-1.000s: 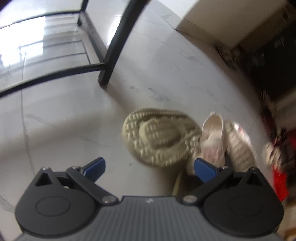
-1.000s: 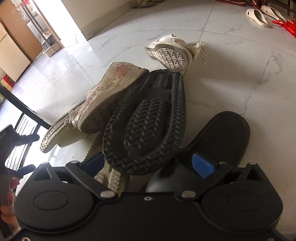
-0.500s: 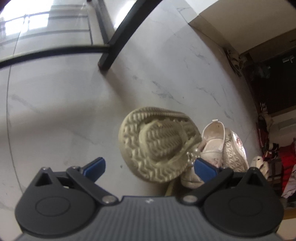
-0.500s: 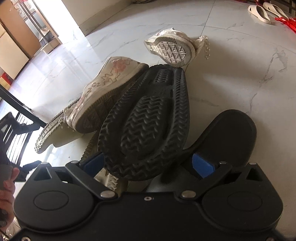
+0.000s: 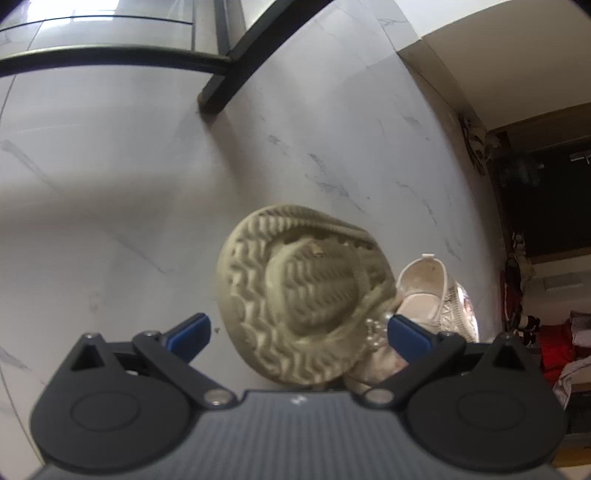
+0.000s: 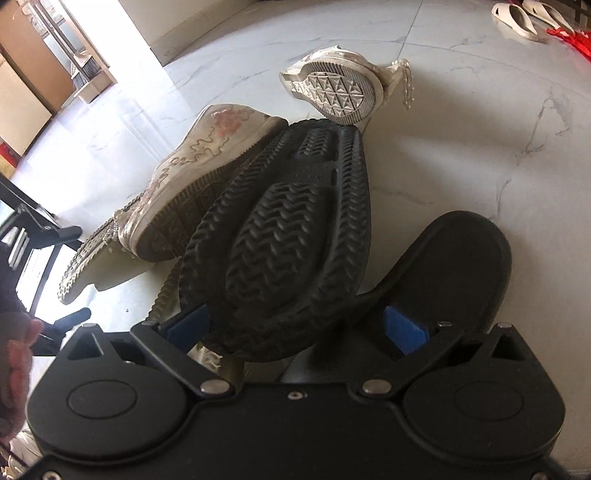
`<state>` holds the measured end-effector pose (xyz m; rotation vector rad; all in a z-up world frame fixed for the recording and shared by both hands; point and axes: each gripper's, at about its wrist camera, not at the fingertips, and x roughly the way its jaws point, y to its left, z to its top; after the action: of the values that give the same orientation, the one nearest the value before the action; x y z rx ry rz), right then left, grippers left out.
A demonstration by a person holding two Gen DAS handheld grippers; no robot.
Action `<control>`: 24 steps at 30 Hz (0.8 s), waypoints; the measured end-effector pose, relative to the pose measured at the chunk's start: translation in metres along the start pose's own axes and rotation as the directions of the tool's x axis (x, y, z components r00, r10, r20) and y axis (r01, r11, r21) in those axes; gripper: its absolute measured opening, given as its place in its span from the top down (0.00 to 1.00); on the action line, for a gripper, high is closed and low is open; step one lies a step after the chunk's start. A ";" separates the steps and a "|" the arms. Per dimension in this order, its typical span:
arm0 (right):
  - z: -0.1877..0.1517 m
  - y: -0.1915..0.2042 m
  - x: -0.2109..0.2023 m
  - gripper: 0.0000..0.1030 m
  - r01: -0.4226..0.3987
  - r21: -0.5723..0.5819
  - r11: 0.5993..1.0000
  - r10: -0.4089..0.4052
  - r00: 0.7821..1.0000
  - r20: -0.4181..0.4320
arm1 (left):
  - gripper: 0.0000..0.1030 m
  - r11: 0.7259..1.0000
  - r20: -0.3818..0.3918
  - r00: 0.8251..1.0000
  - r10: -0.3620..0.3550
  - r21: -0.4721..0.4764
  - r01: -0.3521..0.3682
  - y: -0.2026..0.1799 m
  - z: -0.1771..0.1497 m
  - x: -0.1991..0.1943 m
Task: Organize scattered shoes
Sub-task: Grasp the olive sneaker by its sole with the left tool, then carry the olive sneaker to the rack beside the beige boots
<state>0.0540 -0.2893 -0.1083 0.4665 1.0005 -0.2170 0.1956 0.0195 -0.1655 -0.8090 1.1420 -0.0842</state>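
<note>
A beige shoe lies sole-up on the pale marble floor, between the fingers of my left gripper, which is open; the left blue pad stands just clear of the sole. A white shoe leans against the beige one by the right pad. In the right wrist view a black shoe shows its zigzag sole, with my right gripper open around its near end. A second black shoe lies beside it at the right finger. Whether the right pads touch the black shoe is hidden.
A white embroidered sneaker rests against the black sole, and another white sneaker lies on its side beyond. A black metal rack frame stands ahead of the left gripper. Pale slippers lie far right. A hand shows at the left edge.
The left view has tilted and closed in, so the beige sole fills more of the gap. The right gripper has crept forward over the black shoe's near end. Both grippers stay open.
</note>
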 end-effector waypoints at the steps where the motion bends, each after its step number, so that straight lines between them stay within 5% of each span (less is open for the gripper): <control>1: 0.000 0.000 0.000 0.00 -0.001 -0.001 1.000 0.001 1.000 0.001 | 0.02 1.000 0.015 1.000 0.008 0.014 -0.008 -0.002 -0.002 0.002; 3: 0.001 0.000 0.000 0.00 -0.002 0.002 1.000 0.002 1.000 -0.003 | 0.03 0.999 0.036 0.999 0.010 0.032 -0.011 -0.005 -0.004 0.004; 6: 0.004 0.000 -0.002 0.00 -0.003 0.009 1.000 0.003 1.000 -0.001 | 0.33 1.000 0.041 0.999 -0.017 0.022 0.016 -0.010 -0.005 0.008; 8: 0.006 -0.001 -0.003 0.00 -0.002 0.010 1.000 0.002 1.000 0.001 | 0.34 1.000 0.044 0.999 -0.006 0.018 0.005 -0.012 -0.005 0.008; 10: 0.007 -0.002 -0.003 0.00 -0.004 0.013 1.000 0.004 1.000 -0.001 | 0.45 1.000 0.067 0.998 0.010 0.006 -0.011 -0.011 -0.004 0.003; 21: 0.006 -0.004 -0.009 0.00 -0.030 0.026 0.999 0.031 0.999 -0.016 | 0.48 0.997 0.170 0.983 0.070 -0.042 -0.064 0.028 -0.010 -0.050; 24: 0.006 -0.004 -0.012 0.00 -0.033 0.022 0.999 0.033 0.999 -0.007 | 0.48 0.993 0.226 0.967 0.120 -0.027 -0.116 0.051 -0.019 -0.083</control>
<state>0.0508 -0.2960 -0.0960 0.5037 0.9975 -0.1972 0.1259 0.0830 -0.1355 -0.7407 0.9720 0.1134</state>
